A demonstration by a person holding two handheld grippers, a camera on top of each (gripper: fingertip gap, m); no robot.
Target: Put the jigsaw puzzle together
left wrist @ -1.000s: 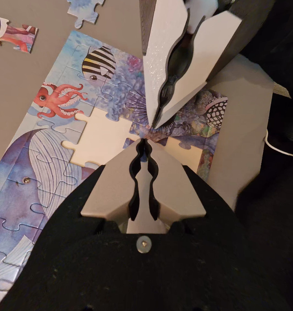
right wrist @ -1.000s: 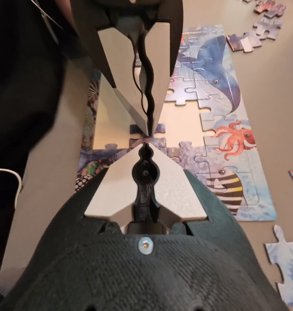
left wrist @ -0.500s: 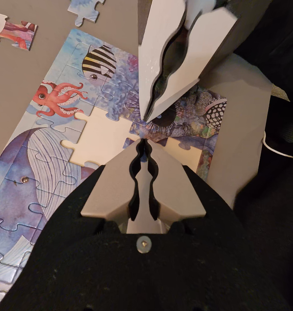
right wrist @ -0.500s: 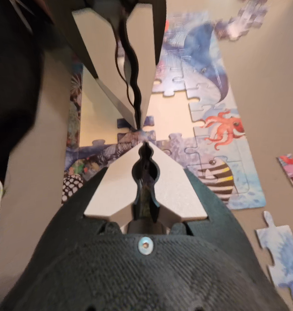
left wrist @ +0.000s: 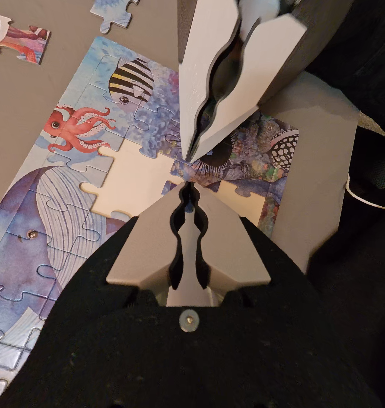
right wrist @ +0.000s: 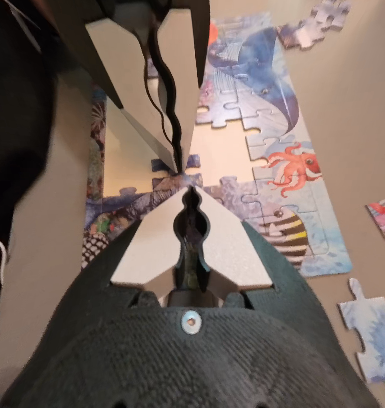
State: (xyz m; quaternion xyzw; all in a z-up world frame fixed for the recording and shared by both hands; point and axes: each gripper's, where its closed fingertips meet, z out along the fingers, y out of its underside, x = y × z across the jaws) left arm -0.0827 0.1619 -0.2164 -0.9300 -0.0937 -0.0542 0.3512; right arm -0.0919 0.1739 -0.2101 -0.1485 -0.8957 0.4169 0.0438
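Grey table (left wrist: 21, 92), half-built jigsaw puzzle (left wrist: 81, 123) near its edge: left gripper (left wrist: 189, 183) and right gripper (right wrist: 191, 187) meet tip-to-tip over it, both jaws closed, empty.

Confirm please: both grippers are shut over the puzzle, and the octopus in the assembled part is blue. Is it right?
Not quite: the octopus is red, as the left wrist view shows. The left gripper and right gripper are shut over the puzzle.

Red octopus (left wrist: 76, 130); black-yellow striped fish (left wrist: 130, 82); blue-violet whale (left wrist: 32, 231); grey table (left wrist: 21, 88)
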